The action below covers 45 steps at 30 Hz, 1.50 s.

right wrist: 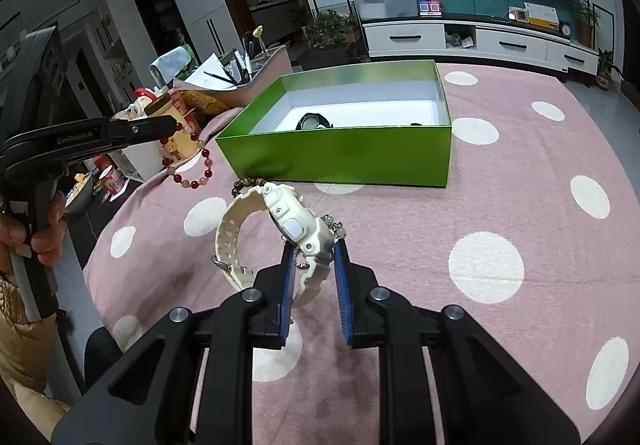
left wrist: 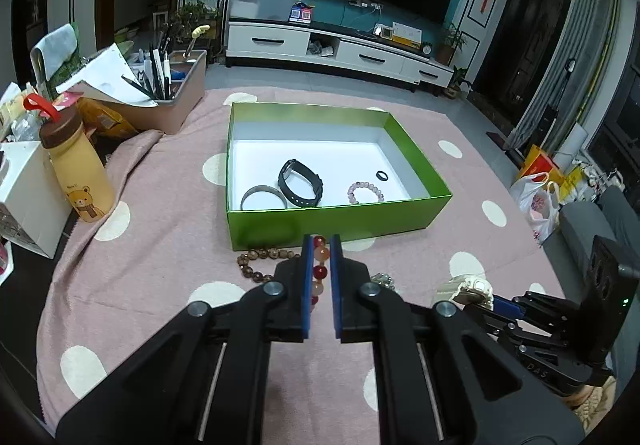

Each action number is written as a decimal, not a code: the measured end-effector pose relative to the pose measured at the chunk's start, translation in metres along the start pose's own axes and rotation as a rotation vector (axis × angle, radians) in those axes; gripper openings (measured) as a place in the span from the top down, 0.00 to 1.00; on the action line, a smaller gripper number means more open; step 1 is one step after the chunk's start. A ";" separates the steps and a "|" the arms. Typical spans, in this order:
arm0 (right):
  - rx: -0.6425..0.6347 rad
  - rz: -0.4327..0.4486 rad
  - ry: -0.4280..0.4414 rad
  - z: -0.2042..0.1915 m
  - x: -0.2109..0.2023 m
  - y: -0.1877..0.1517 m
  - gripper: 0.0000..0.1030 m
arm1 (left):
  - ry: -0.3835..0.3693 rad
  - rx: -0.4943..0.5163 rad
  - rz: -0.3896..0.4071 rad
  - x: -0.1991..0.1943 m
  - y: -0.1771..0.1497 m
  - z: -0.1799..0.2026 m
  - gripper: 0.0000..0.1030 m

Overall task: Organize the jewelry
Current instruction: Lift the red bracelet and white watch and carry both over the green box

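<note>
Left gripper (left wrist: 321, 245): I had my jaws clamped on the red and orange bead bracelet (left wrist: 320, 265), which hung clear of the cloth.
Right gripper (right wrist: 314, 251): I gripped the cream watch (right wrist: 280, 221) by its strap, lifted off the pink dotted cloth (right wrist: 500, 205).
Green box (left wrist: 340, 219): it sat just beyond, holding a black watch (left wrist: 300, 181), a grey bangle (left wrist: 264, 197), a pale bead bracelet (left wrist: 366, 191) and a dark ring (left wrist: 382, 175).
Brown bead bracelet (left wrist: 260, 261): it lay beside the box's near wall.

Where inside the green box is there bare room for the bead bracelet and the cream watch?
The green box is bare along its far wall and far right corner. Its near side is crowded: grey bangle, black watch, pale bead bracelet, black ring.
</note>
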State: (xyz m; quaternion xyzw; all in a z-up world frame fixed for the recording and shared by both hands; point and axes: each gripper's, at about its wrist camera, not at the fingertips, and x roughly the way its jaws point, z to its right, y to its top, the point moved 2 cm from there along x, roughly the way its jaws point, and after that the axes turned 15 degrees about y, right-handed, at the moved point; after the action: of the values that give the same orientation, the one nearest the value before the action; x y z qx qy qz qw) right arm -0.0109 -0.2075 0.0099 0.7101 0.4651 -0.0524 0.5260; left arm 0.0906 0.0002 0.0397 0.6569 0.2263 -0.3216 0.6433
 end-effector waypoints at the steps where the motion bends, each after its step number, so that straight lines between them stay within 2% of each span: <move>1: 0.003 0.002 0.000 0.001 0.000 0.000 0.81 | -0.004 -0.005 -0.004 0.000 0.001 -0.001 0.93; 12: 0.029 0.039 -0.004 0.012 -0.006 0.011 0.81 | -0.040 -0.042 -0.021 0.006 0.014 -0.006 0.93; 21: 0.009 0.088 -0.040 0.027 -0.009 0.047 0.81 | -0.008 -0.021 0.003 0.016 0.035 -0.001 0.93; 36: -0.042 0.106 -0.157 0.053 0.020 0.103 0.81 | 0.048 0.005 0.009 0.072 0.083 0.011 0.93; 45: -0.083 0.092 -0.172 0.059 0.041 0.123 0.81 | 0.080 0.023 -0.024 0.106 0.091 0.017 0.93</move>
State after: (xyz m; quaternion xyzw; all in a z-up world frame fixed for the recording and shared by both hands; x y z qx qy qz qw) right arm 0.1247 -0.2319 0.0469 0.7012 0.3868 -0.0696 0.5948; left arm 0.2268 -0.0354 0.0282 0.6738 0.2560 -0.3055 0.6222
